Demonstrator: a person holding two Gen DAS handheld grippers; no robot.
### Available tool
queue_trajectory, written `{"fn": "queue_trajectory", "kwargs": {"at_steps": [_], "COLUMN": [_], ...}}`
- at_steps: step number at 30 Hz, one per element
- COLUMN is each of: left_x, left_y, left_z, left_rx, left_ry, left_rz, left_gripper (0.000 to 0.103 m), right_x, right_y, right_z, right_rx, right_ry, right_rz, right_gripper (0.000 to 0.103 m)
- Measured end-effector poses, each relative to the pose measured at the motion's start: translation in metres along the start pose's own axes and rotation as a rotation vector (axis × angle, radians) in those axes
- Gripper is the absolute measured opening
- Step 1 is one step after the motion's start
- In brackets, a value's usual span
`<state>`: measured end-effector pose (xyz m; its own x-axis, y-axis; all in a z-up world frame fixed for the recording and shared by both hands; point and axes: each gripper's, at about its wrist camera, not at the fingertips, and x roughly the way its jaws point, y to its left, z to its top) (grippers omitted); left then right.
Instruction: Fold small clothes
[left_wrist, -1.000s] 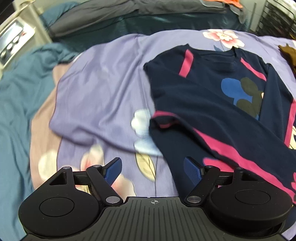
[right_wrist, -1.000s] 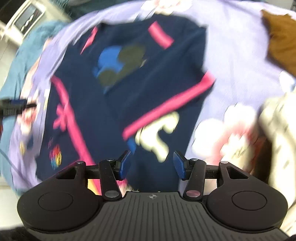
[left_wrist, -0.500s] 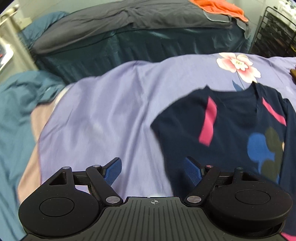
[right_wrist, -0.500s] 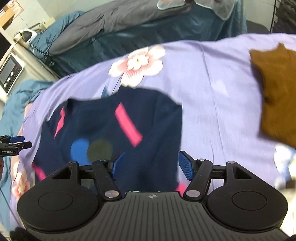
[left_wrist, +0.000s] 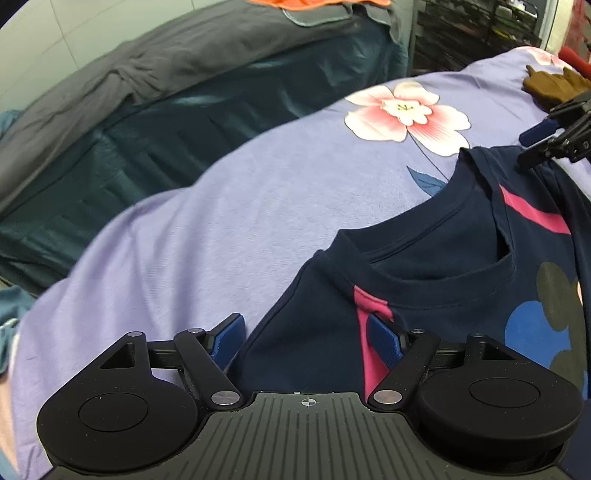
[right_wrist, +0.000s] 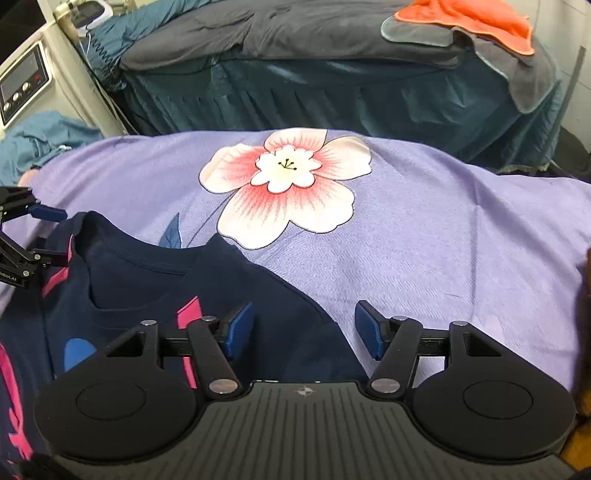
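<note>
A navy shirt (left_wrist: 424, 258) with pink stripes and a blue and dark print lies flat on a lilac floral sheet (left_wrist: 229, 221); it also shows in the right wrist view (right_wrist: 229, 280). My left gripper (left_wrist: 306, 338) is open, its jaws on either side of the shirt's left shoulder edge. My right gripper (right_wrist: 301, 328) is open around the shirt's right shoulder edge. Each gripper shows in the other's view: the right one (left_wrist: 554, 136) near the collar's far side, the left one (right_wrist: 26, 236) at the left edge.
A brown garment (left_wrist: 554, 85) lies on the sheet at the far right. Behind the sheet stands a dark teal bed (right_wrist: 332, 88) with a grey cover and an orange cloth (right_wrist: 476, 18). A white device with buttons (right_wrist: 22, 85) stands at far left. A black wire rack (left_wrist: 476, 29) stands at back right.
Both grippers have moved from the shirt's lower part up to its shoulders, one at each side of the collar. Both stay open.
</note>
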<state>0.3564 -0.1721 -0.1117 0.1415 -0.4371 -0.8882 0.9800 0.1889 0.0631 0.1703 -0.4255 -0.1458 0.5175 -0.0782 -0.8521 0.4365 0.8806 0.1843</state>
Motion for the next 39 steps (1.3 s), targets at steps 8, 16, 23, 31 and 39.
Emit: {"fn": "queue_trajectory", "kwargs": {"at_steps": [8,16,23,31,39], "left_x": [0.004,-0.006,-0.065,-0.176,-0.248], "left_y": [0.0,-0.019,-0.021,-0.061,-0.147], "left_z": [-0.001,-0.002,-0.02,-0.094,-0.207], "left_rx": [-0.025,0.043,-0.028,-0.09,-0.184], "left_ry": [-0.02,-0.042,-0.14,-0.222,-0.112], "left_rz": [0.009,0.045,0.012,-0.043,-0.131], "left_gripper": [0.103,0.036,0.034,0.036,0.036], "right_x": [0.018,0.011,-0.046,-0.141,-0.234], "right_y": [0.01,0.012,0.013,0.026,0.072], "right_z": [-0.001,-0.006,-0.015,-0.072,-0.181], "right_rx": [-0.016,0.038,0.165,0.152,-0.034], "right_ry": [-0.001,0.019,-0.074,-0.088,0.028], "right_rz": [-0.009,0.049,0.167,0.296,0.311], "right_gripper": [0.031,0.007,0.007,0.006,0.006]}}
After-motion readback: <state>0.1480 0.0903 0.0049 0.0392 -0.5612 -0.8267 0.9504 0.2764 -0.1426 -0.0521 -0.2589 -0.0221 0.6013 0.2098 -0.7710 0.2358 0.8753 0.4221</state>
